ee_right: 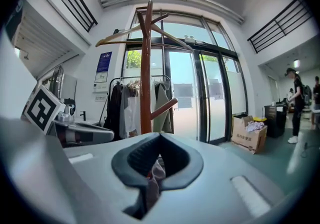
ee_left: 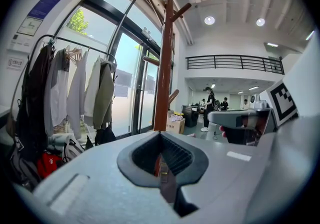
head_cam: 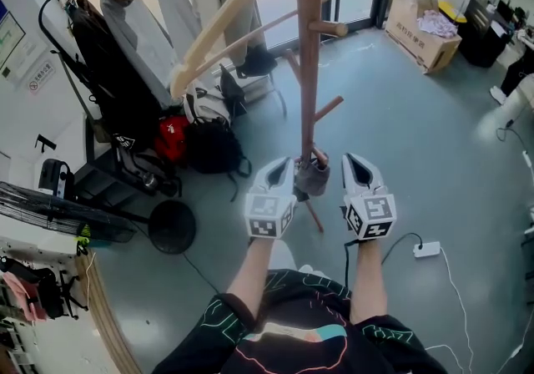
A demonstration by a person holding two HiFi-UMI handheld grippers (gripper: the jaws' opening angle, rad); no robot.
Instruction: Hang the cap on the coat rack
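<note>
One grey cap (head_cam: 314,178) sits at frame centre, pinched from both sides by two closed tongs, the left tongs (head_cam: 286,165) and the right tongs (head_cam: 350,162), close to the single wooden coat rack (head_cam: 308,47).

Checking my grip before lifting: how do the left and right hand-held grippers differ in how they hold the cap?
The left hand-held gripper pinches a narrow strap with a small brass buckle, apparently the adjuster of the cap; the right hand-held gripper pinches plain grey fabric. In the head view, the left one sits left of the coat rack pole, the right one to its right. Shared: both are shut on the same cap, roughly level.
</note>
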